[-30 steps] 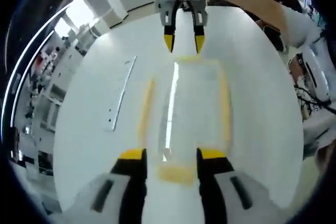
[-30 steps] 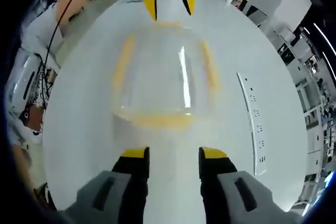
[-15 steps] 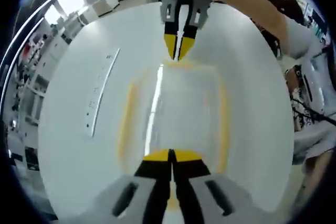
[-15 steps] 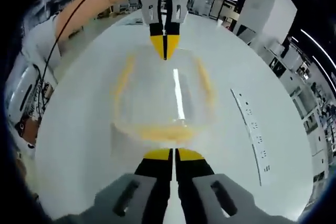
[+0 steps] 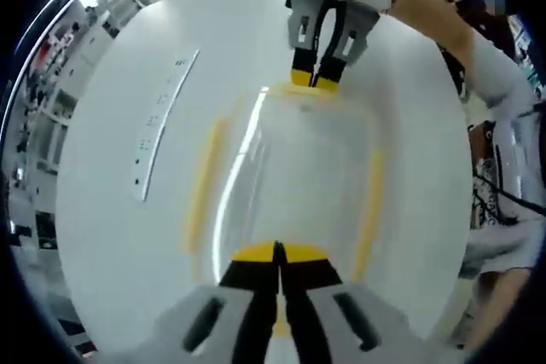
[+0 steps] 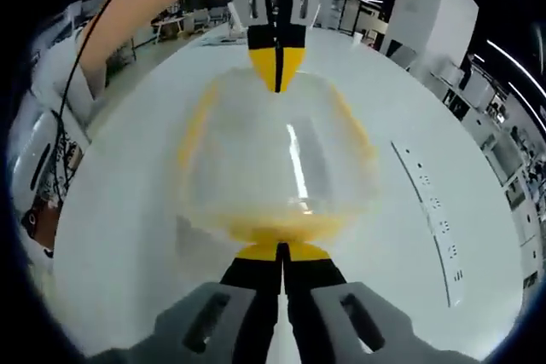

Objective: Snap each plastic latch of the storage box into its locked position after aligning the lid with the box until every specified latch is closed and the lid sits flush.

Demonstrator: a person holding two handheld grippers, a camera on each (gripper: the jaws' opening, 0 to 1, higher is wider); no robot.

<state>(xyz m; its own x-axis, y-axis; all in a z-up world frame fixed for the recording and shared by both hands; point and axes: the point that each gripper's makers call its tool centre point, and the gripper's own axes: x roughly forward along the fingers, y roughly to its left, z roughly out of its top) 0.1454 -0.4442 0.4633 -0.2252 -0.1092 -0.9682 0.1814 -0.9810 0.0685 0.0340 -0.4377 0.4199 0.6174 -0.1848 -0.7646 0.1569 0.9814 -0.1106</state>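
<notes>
One clear storage box [image 5: 286, 185] with yellow trim sits on a white round table [image 5: 111, 236], directly between the two grippers.

In the left gripper view, the left gripper [image 5: 277, 255] rises from the bottom with its jaws pressed together. Its yellow tips meet at the near short end of the box. The right gripper [image 5: 314, 83] enters from the top, jaws also together, tips touching the far short end.

In the right gripper view, the right gripper [image 6: 281, 251] has its jaws clenched together with nothing between them, tips at the yellow latch [image 6: 277, 229] on the near short end. The left gripper [image 6: 276, 70] stands opposite, tips at the far short end.

Two yellow latches [image 5: 202, 185] run along the long sides of the box, one on each side. The clear lid [image 6: 277, 155] appears to rest on the box; blur prevents confirming whether it sits flush.

One white power strip [image 5: 162, 125] lies on the table, well apart from the box. A person's forearm [image 6: 141, 6] reaches down to the left gripper.
</notes>
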